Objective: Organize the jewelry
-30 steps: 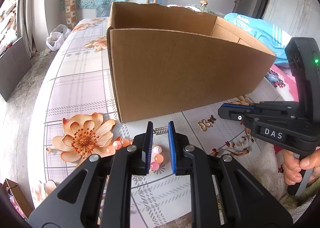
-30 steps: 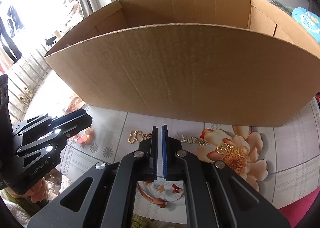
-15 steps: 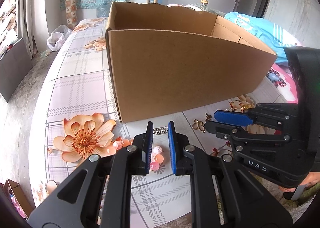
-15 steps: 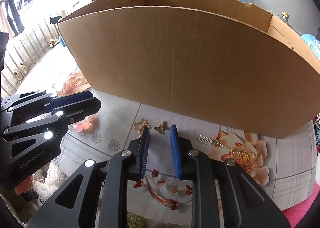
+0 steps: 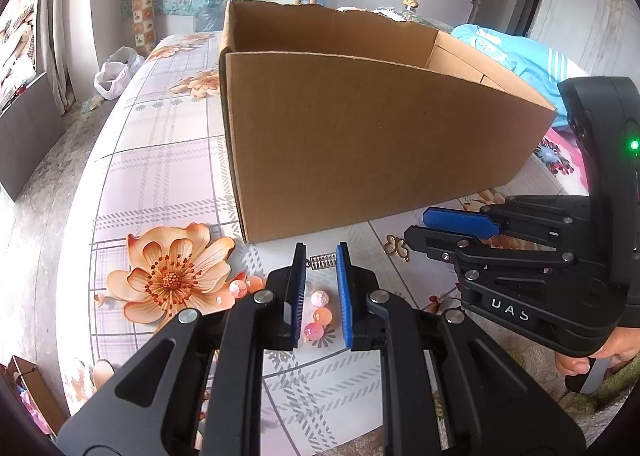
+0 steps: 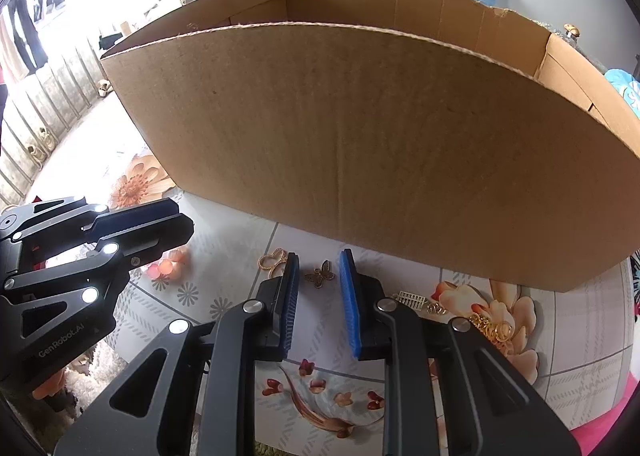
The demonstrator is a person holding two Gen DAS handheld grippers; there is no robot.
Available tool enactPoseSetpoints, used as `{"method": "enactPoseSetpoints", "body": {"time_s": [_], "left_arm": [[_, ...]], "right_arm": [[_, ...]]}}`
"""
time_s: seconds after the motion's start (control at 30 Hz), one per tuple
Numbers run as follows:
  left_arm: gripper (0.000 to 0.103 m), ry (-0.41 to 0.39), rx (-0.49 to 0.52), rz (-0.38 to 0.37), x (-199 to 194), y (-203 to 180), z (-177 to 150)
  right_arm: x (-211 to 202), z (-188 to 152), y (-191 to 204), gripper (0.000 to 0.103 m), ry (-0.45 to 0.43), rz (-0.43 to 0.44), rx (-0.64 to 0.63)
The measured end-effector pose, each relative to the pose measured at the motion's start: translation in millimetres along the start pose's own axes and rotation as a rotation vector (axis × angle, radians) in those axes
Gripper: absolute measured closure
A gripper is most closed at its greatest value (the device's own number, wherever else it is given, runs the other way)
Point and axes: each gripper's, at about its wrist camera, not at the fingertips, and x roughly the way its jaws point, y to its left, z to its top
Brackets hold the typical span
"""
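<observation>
An open cardboard box (image 5: 360,143) (image 6: 360,143) stands on the flowered tablecloth. In front of it lie small jewelry pieces. My left gripper (image 5: 321,248) (image 6: 184,217) hovers narrowly open over pink and orange beads (image 5: 316,316) (image 6: 164,266). A small silver ridged piece (image 5: 322,260) shows between its tips, and I cannot tell if they touch it. My right gripper (image 6: 319,256) (image 5: 416,224) points down at a bronze butterfly charm (image 6: 320,275). Its jaws are closing, with the charm on the cloth between the tips and untouched. A gold looped charm (image 6: 272,260) (image 5: 396,248) lies just left of it.
A silver comb-like piece (image 6: 412,300) and several gold rings (image 6: 492,326) lie right of the right gripper on a printed flower. A person's hand (image 5: 592,360) holds the right gripper's handle. A blue garment (image 5: 516,55) lies behind the box. The table's near edge runs under both grippers.
The right gripper went from shut to open, then narrowed slightly. It rolled and shifted left, so the butterfly charm now lies between its tips. The left gripper has not moved.
</observation>
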Motion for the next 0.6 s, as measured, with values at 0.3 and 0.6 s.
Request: {"method": "enactPoseSetpoints", "body": {"time_s": [0.3,0.6], "left_arm": [[0.089,-0.001,-0.002,0.003,-1,4,-1],[0.089,-0.063,0.014,-0.029,-41,0,9]], "right_arm": [[0,1,-5,0.090,-0.001,0.028,0.042],[-47,1,-17,0.090,-0.054,0.077,0.042]]}}
